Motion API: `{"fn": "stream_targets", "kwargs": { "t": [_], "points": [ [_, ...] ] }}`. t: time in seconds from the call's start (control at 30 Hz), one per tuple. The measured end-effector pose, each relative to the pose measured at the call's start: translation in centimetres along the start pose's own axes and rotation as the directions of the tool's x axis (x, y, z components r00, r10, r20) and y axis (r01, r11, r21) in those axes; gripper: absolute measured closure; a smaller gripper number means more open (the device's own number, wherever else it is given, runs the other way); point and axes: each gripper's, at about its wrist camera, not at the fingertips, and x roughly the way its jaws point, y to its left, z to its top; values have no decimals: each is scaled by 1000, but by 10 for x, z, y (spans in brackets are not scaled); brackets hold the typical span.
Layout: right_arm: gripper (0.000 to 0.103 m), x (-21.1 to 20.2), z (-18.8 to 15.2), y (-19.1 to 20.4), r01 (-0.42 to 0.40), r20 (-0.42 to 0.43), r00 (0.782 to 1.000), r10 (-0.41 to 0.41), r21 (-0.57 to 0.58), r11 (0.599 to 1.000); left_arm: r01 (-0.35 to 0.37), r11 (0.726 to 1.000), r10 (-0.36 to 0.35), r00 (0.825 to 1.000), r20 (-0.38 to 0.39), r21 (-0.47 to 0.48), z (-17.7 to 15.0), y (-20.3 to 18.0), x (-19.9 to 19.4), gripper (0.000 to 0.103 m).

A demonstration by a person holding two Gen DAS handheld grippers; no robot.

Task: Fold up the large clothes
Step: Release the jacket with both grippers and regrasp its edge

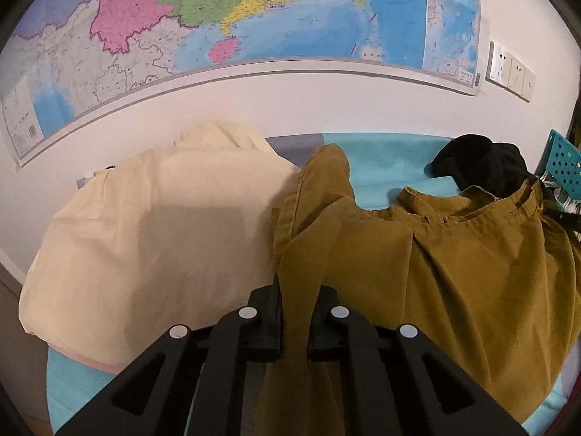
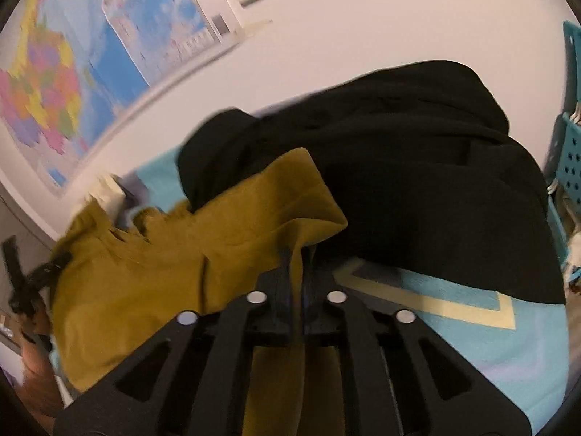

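Left claw (image 1: 295, 312): its 2 black fingers (image 1: 267, 321) are closed on a fold of the mustard-brown garment (image 1: 454, 272), which rises between them in the left wrist view. Right claw (image 2: 297, 283): likewise clamped on an edge of the same garment, the cloth pinched between the fingers and draped away to the left in the right wrist view. The garment lies spread on a turquoise-covered surface (image 1: 385, 161), its collar toward the wall. To its left, touching it, rests a cream garment (image 1: 152, 232) in a rounded heap. Behind its collar, at the right, a black garment (image 2: 417, 167) is piled, partly overlapped by the mustard cloth. A pale yellow stripe (image 2: 435, 301) marks the turquoise cover near the right claw. On the wall hang a coloured map (image 1: 232, 29) and white wall sockets (image 1: 510, 71). A perforated teal panel (image 1: 563, 160) stands at the far right.
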Motion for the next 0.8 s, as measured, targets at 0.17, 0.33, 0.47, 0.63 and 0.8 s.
{"fn": "stream_targets", "kwargs": {
  "t": [0.17,0.33,0.47,0.63,0.8],
  "points": [
    [40,-27,-3,5,55,66,996,-55,10,998,-13,1000,13,1000,23,-12,0,5,-7,87],
    [40,-73,-11,19,86,161,984,-80,-31,996,-29,1000,29,998,58,7,1,0,-16,70],
    [39,-83,-25,68,-14,130,991,36,-165,986,-29,999,26,997,72,41,1,-9,-20,60],
    [31,-40,-39,125,-105,-36,995,98,-300,948,-58,993,52,997,63,100,1,-27,-13,53],
    [39,17,-47,152,-71,-133,991,23,-371,926,-118,985,116,993,22,127,1,-31,4,76]
  ]
}}
